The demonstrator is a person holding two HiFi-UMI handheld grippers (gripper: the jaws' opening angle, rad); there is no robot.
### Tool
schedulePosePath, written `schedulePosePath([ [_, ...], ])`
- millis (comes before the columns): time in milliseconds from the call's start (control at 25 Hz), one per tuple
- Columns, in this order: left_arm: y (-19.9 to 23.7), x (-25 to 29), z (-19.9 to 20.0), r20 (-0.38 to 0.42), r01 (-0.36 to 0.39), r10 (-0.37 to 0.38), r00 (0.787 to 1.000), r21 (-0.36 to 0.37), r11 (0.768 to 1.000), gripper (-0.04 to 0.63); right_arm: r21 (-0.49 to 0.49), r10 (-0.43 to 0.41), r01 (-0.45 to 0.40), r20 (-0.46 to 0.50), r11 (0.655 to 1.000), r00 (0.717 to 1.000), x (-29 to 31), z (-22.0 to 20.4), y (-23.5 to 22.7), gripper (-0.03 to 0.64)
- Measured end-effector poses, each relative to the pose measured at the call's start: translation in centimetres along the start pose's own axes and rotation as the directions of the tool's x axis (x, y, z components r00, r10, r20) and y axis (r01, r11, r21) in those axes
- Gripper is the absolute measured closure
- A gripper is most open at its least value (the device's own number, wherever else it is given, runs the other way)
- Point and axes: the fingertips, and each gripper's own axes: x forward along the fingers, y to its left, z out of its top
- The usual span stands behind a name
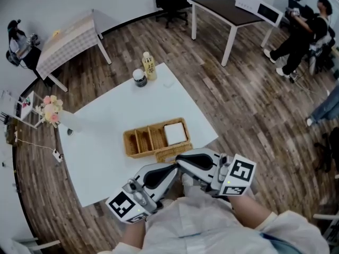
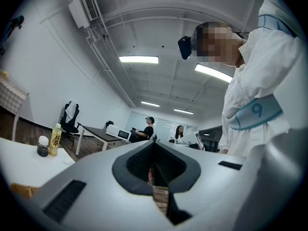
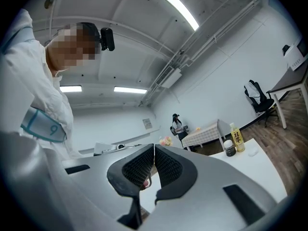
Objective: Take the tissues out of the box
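A wicker basket with several compartments stands on the white table near its front edge. A flat white tissue pack lies in its right-hand compartment. My left gripper and right gripper are held close to my body just in front of the basket, tips pointing at each other and nearly meeting. In the left gripper view the left gripper has its jaws together with nothing between them. In the right gripper view the right gripper is shut and empty too. Both point slightly upward into the room.
A yellow-labelled bottle and a dark jar stand at the table's far corner, flowers at its left. Behind are a checked-cloth table, a dark desk, an office chair and a seated person.
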Motion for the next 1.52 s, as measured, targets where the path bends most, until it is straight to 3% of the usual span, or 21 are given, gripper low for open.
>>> schedulePosePath([
  [280,3.2,0.3,-0.4,-0.009,-0.008,0.008,1.000,0.029,1.000,0.594,0.001,-0.033,0.033,0.002,0.999,0.999,1.6,-0.1,-2.8,0.583],
  [600,7.0,-1.4,-0.1,-0.061,0.075,-0.074,0.995,0.027,0.997,0.594,-0.020,-0.210,0.211,0.033,0.977,0.977,4.1,-0.9,-5.4,0.583],
  [1120,10.3,-4.5,-0.3,-0.085,0.178,-0.179,0.980,-0.013,0.984,0.594,-0.079,-0.476,0.475,0.012,0.876,0.879,5.2,-3.0,-9.3,0.581],
  [1520,11.7,-4.9,-0.8,-0.091,0.220,-0.223,0.971,-0.042,0.975,0.594,-0.151,-0.610,0.595,-0.082,0.790,0.789,5.2,-5.4,-12.3,0.575],
])
